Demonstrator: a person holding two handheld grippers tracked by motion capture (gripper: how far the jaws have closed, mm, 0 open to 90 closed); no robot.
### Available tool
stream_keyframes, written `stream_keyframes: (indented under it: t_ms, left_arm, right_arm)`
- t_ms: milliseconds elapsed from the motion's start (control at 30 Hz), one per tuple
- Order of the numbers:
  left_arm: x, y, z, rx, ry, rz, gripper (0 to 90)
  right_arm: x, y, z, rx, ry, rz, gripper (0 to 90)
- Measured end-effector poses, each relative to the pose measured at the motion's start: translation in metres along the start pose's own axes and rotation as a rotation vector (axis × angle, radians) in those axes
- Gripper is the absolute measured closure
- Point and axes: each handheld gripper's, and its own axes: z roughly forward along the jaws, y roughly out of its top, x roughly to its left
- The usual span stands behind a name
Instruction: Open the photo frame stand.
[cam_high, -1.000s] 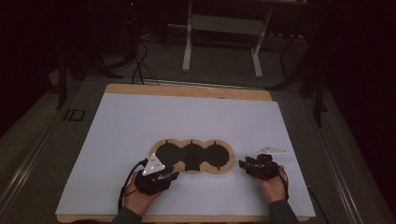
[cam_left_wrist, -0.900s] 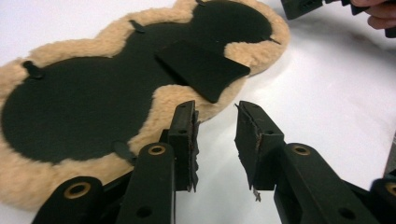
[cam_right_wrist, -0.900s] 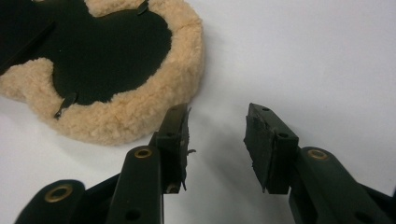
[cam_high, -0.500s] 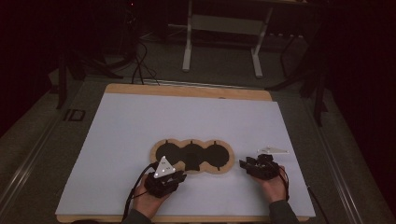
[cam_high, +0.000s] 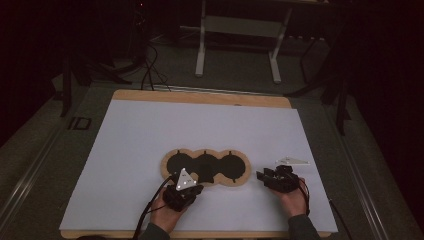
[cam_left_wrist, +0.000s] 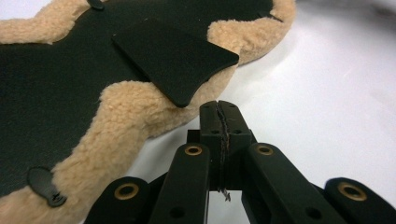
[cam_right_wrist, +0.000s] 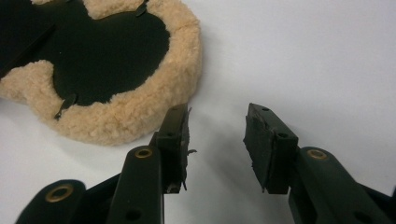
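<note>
Seen from the high view: a tan fleece-edged pad (cam_high: 205, 168) with three joined black rounds, lying flat near the front middle of the white-covered counter (cam_high: 150, 135), with the left tool (cam_high: 184, 192) just at its near edge and the right tool (cam_high: 270, 180) just beside its right end, each held in a hand coming in from below. Told only by the left gripper view: left tool (cam_left_wrist: 219, 109) clenched, jaws having just been closing, pads pressed flat together with nothing between them, tips just short of the fleece border; also a loose black flap (cam_left_wrist: 175, 58) resting tilted across the black inner face and over the fleece rim, and small black tabs at the seam. Told only by the right gripper view: right tool (cam_right_wrist: 217, 128) released, jaws standing apart over bare white cover, left finger (cam_right_wrist: 175, 133) near the rounded fleece end (cam_right_wrist: 140, 107), whether touching could not be told. Readable writing: "ID" on a dark label (cam_high: 79, 123) on the floor left of the counter.
</note>
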Motion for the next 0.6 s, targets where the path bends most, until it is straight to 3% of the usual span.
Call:
stream_keyframes:
  t_ms: [300, 600]
  left_arm:
    - [0.0045, -0.0020, 0.0037, 0.011, 0.030, -0.009, 90.0]
    - [0.0081, -0.0008, 0.0050, 0.000, 0.032, -0.031, 90.0]
  right_arm:
    - [-0.0002, 0.0000, -0.0002, -0.003, 0.001, -0.002, 59.5]
    - [-0.0001, 0.0000, -0.0001, -0.001, 0.000, -0.001, 59.6]
